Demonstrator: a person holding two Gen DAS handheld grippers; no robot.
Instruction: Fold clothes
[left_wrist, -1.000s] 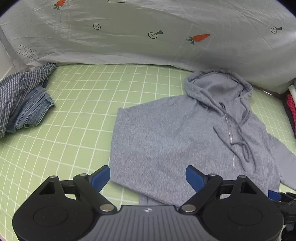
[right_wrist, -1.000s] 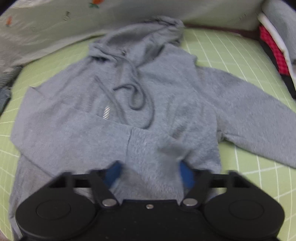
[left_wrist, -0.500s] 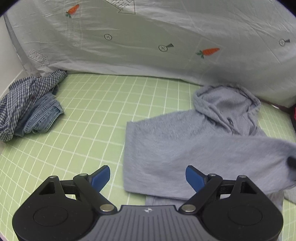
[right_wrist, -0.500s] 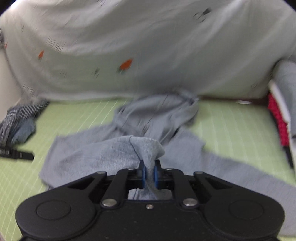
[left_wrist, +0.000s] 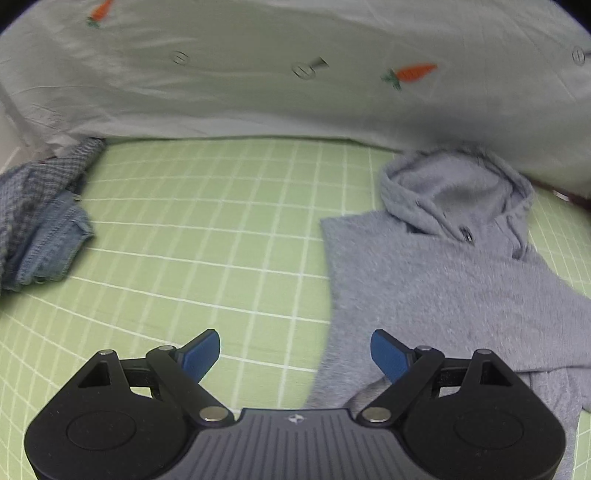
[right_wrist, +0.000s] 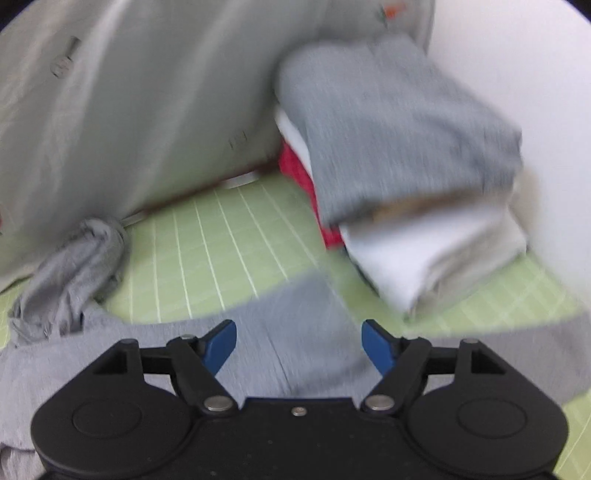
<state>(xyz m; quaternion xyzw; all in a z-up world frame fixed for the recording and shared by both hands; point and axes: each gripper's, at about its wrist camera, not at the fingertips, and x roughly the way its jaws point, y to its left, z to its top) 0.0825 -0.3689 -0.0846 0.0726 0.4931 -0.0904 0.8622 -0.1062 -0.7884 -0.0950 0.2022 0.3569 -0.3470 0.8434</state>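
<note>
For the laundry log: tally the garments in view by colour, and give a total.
Grey: 2, the hoodie and the top folded piece
Blue: 2, the checked shirt and the jeans
White: 1, folded
Red: 1, folded
Total: 6

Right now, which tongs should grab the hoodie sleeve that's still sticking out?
The right tongs, probably. They hang open directly over the grey hoodie's outstretched sleeve, while the open left tongs sit at its opposite, already folded edge.

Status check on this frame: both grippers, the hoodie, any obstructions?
Left gripper open, empty. Right gripper open, empty, above grey hoodie lying on green mat. Folded stack close ahead of right gripper.
</note>
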